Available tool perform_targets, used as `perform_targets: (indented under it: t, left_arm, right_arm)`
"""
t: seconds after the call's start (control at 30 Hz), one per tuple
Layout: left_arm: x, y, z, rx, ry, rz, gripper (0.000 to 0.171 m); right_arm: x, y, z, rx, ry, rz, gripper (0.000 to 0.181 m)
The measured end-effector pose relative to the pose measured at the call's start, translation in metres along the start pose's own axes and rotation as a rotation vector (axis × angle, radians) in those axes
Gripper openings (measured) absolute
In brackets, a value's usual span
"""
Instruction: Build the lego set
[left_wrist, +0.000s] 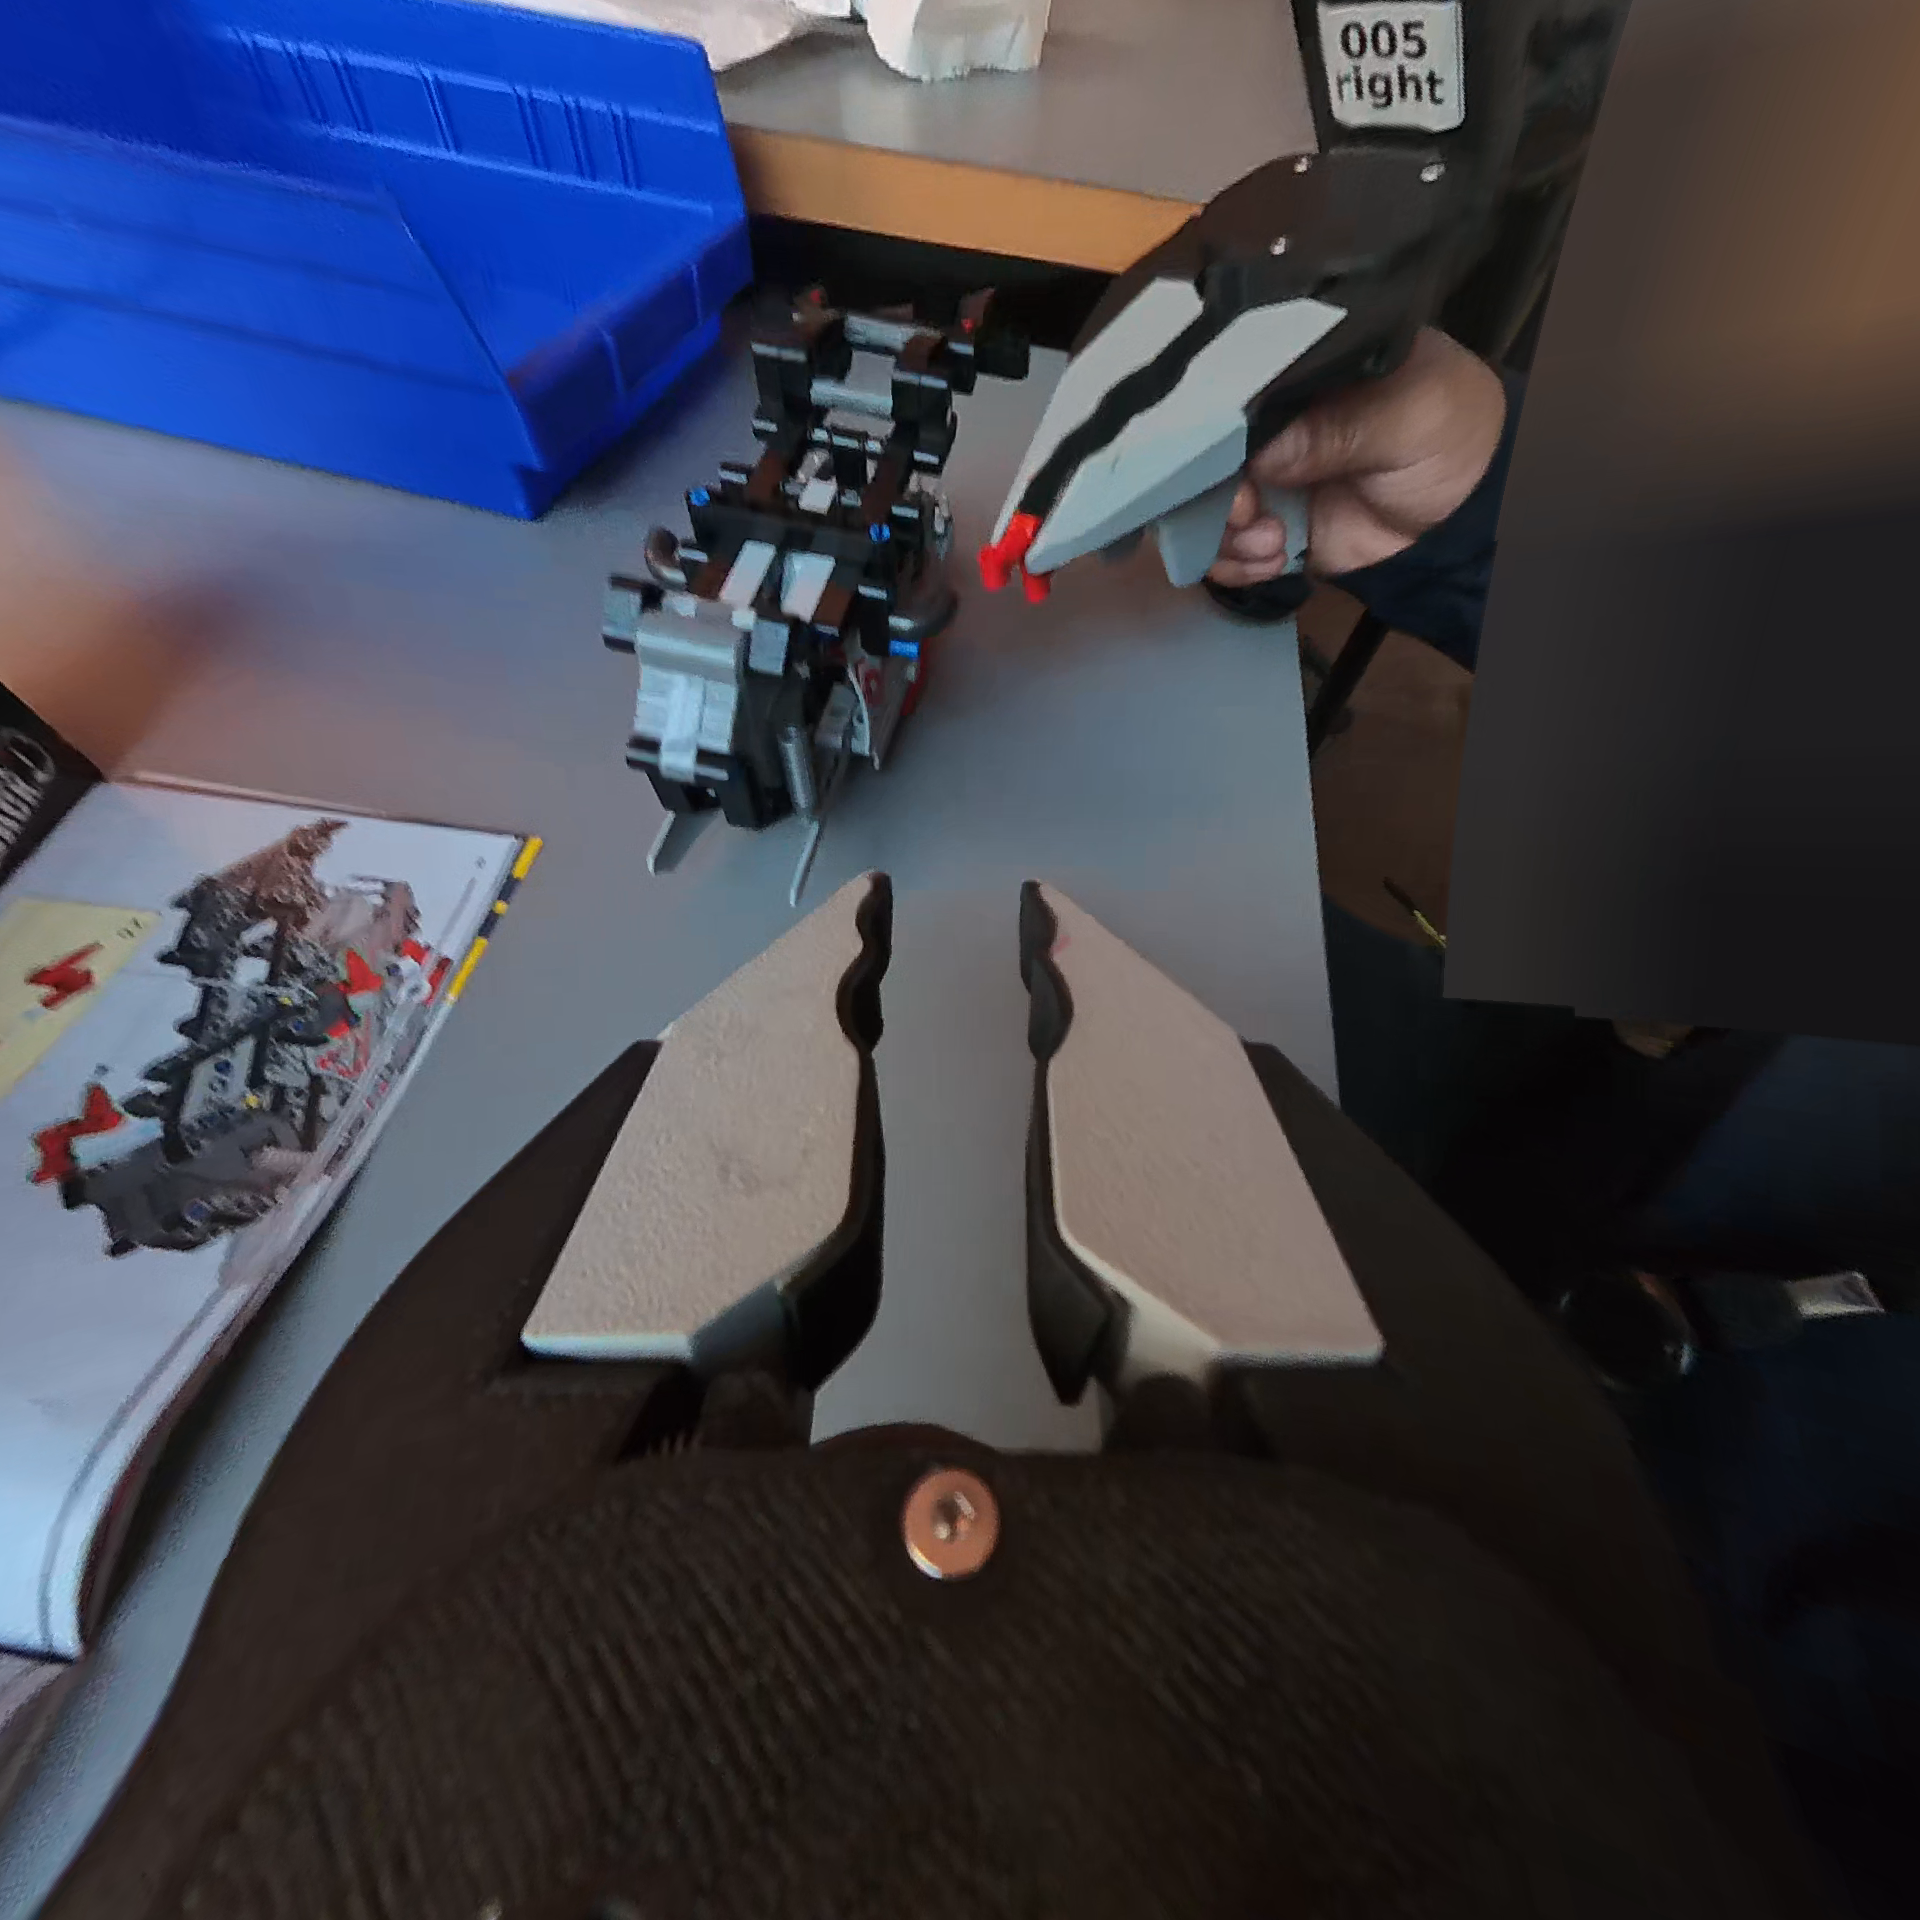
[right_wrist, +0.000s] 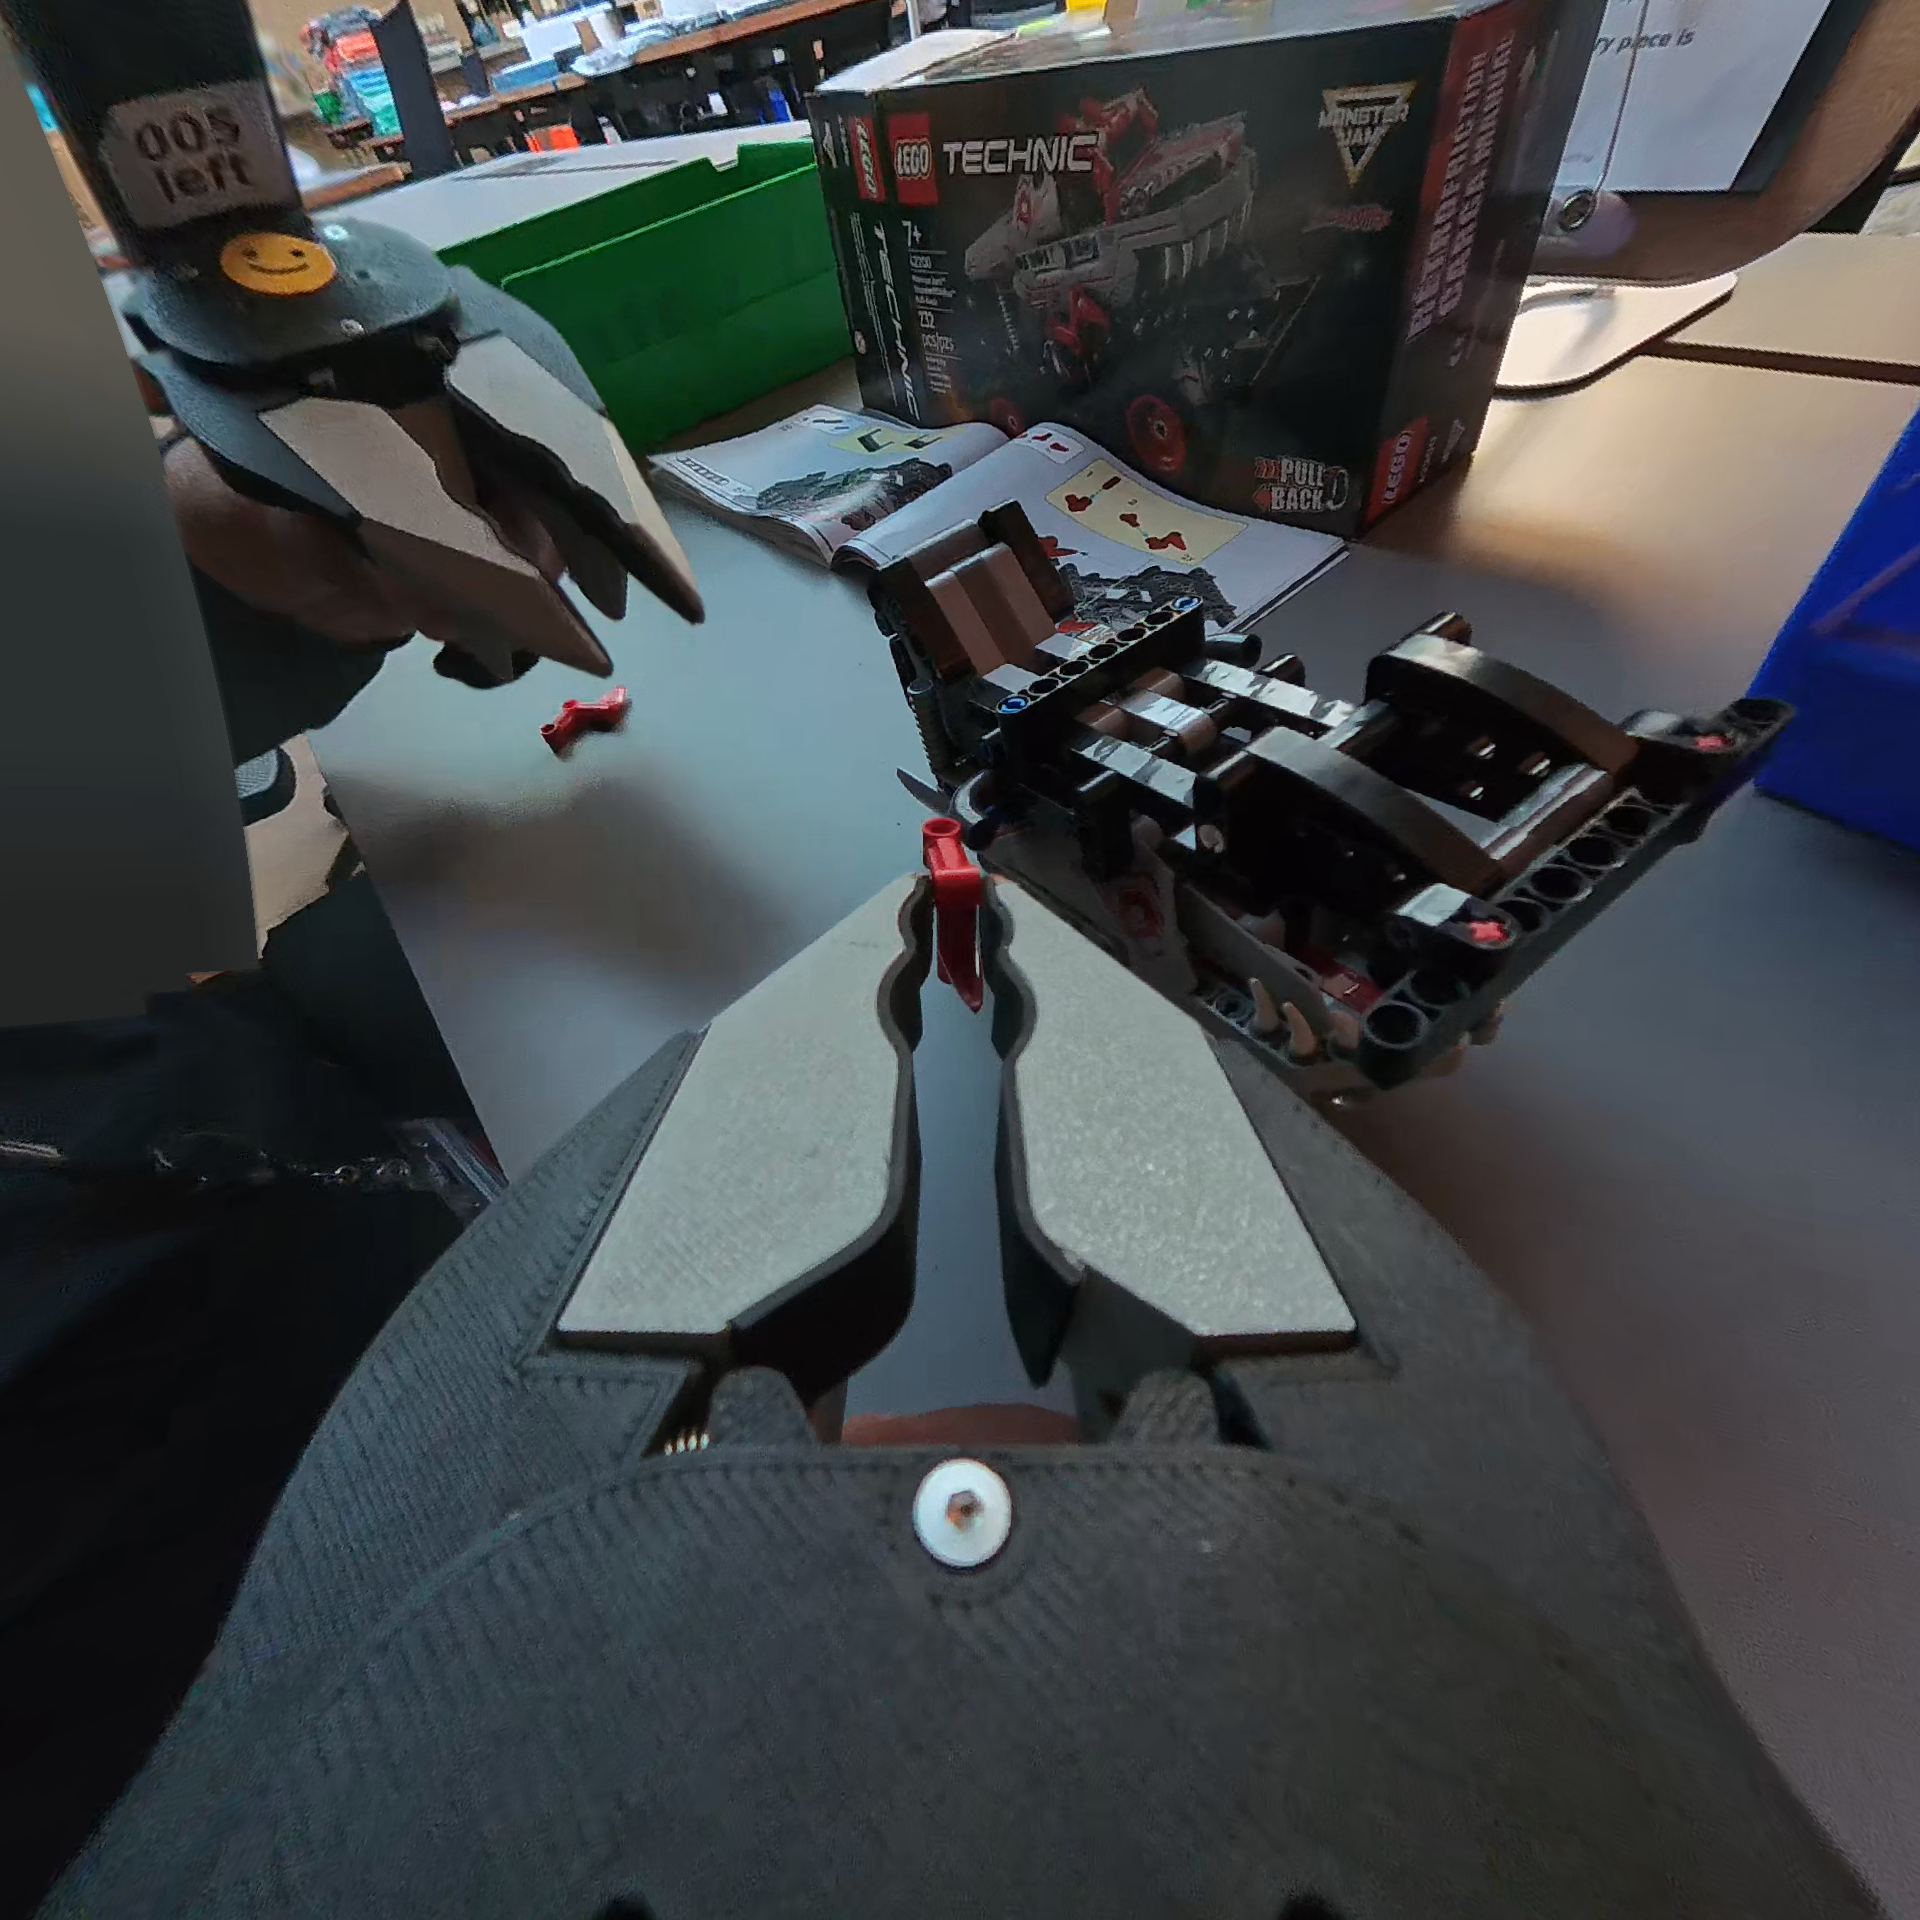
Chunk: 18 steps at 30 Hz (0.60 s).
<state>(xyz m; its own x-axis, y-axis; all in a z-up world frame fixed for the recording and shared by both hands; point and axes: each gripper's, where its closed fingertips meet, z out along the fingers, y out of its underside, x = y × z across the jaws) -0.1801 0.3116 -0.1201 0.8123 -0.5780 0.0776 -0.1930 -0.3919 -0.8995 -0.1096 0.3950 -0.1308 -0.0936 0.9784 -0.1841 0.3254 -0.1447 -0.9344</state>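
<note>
The half-built truck chassis (right_wrist: 1299, 821) lies on the grey table (right_wrist: 727, 790), and everything else is placed from it. The right gripper (right_wrist: 954, 894) is clamped on a small red connector piece (right_wrist: 956, 914), held upright, its long axis along the fingers and its round end pointing away from the palm. That piece sits just beside the chassis's near front corner, with the chassis ahead and to the right of the tips. The likely next move is to press it into that end (the exact hole is hard to tell). A second red piece (right_wrist: 584, 717) lies well to the left of the chassis, under the left gripper (left_wrist: 956, 904), whose jaws stand apart and empty. From the left gripper the chassis is straight ahead, farther off, so the right one is nearer. The open instruction booklet (right_wrist: 997, 488) lies just behind the chassis
</note>
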Motion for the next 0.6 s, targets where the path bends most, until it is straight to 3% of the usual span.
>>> perform_targets:
  t: [0.17, 0.3, 0.6]
  left_arm:
    - [0.006, -0.014, 0.013, -0.001, -0.024, 0.087, 0.019]
    - [0.016, -0.009, 0.023, -0.035, -0.017, 0.121, 0.018]
    - [0.013, 0.004, 0.017, -0.056, -0.035, 0.096, 0.015]
  right_arm:
    - [0.005, 0.001, 0.001, 0.003, 0.028, 0.029, 0.004]
    - [0.010, -0.002, 0.000, 0.033, 0.028, 0.115, 0.004]
    - [0.009, -0.004, -0.001, 0.036, 0.015, 0.048, 0.004]
